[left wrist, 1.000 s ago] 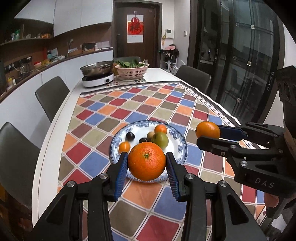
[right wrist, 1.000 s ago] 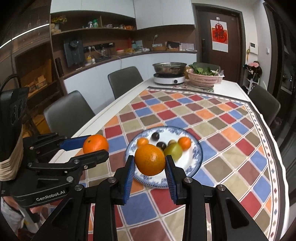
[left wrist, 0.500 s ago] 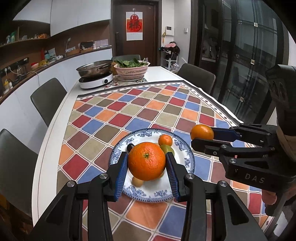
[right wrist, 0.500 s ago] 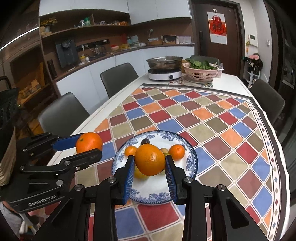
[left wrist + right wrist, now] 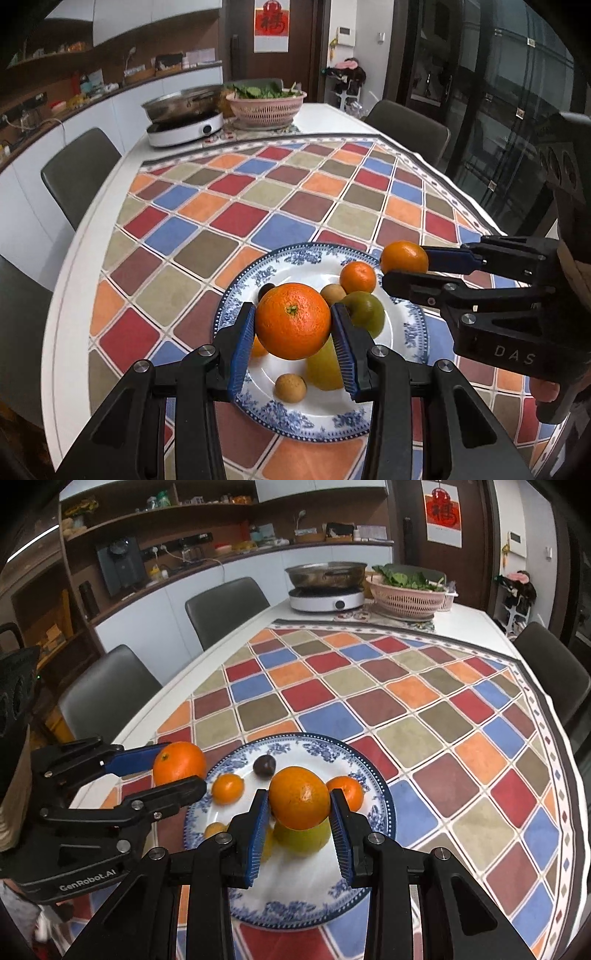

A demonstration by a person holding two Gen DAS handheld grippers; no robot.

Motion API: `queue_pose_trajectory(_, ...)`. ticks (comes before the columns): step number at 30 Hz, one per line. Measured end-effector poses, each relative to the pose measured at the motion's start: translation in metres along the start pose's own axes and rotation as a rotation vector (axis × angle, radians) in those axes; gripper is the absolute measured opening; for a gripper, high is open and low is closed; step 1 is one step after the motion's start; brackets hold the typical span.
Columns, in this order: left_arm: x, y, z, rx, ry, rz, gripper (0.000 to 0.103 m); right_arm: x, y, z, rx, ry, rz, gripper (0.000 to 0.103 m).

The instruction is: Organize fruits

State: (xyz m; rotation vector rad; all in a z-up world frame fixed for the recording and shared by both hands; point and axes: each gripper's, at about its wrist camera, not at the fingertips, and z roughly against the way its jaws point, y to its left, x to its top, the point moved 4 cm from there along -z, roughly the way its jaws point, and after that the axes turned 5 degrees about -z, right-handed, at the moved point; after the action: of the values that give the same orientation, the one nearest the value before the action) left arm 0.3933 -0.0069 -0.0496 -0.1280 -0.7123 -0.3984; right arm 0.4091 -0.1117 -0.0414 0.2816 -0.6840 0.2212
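Note:
My left gripper (image 5: 293, 323) is shut on a large orange (image 5: 293, 320) and holds it above the near side of a blue-and-white plate (image 5: 415, 325). My right gripper (image 5: 299, 805) is shut on a second orange (image 5: 299, 798) above the same plate (image 5: 384, 808). On the plate lie a small mandarin (image 5: 357, 276), a green fruit (image 5: 365, 312), a yellow fruit (image 5: 323, 363), small brown fruits (image 5: 290, 386) and a dark plum (image 5: 264, 764). The right gripper also shows in the left wrist view (image 5: 404, 264), and the left gripper in the right wrist view (image 5: 180, 771).
The plate sits on a checkered tablecloth (image 5: 280, 206). At the far end stand a white cooker with a steel pan (image 5: 184, 114) and a pink basket of greens (image 5: 266, 105). Grey chairs (image 5: 79, 166) line the table's sides.
Both grippers have moved forward and lower over the plate, each still shut on its orange. More fruit on the plate's near side has come into view.

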Motion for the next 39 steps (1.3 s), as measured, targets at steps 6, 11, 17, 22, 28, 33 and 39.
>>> queue_pose_trajectory(6, 0.0, 0.005, -0.022, -0.008, 0.036, -0.001, 0.041, 0.005, -0.005, -0.026, 0.003, 0.052, -0.004, 0.034)
queue_pose_trajectory(11, -0.001, 0.007, -0.035, 0.002, 0.061, -0.009, 0.041, 0.003, -0.006, -0.038, 0.003, 0.072, -0.011, 0.034)
queue_pose_trajectory(17, -0.002, 0.01, -0.039, -0.002, 0.067, -0.003, 0.058, 0.004, -0.01, -0.046, 0.001, 0.083, -0.024, 0.034)
queue_pose_trajectory(22, -0.003, 0.015, -0.029, 0.039, 0.051, 0.003, 0.06, 0.005, -0.01, -0.047, 0.006, 0.082, -0.028, 0.034)
queue_pose_trajectory(28, -0.003, 0.024, -0.01, 0.097, 0.025, 0.033, 0.063, 0.007, -0.007, -0.036, 0.004, 0.044, -0.032, 0.05)
queue_pose_trajectory(33, -0.004, 0.019, 0.01, 0.112, -0.017, 0.038, 0.064, 0.005, -0.003, -0.018, -0.014, 0.008, -0.026, 0.05)
queue_pose_trajectory(39, -0.008, 0.005, 0.039, 0.128, -0.066, 0.029, 0.064, -0.007, 0.003, 0.013, -0.016, -0.041, -0.033, 0.05)
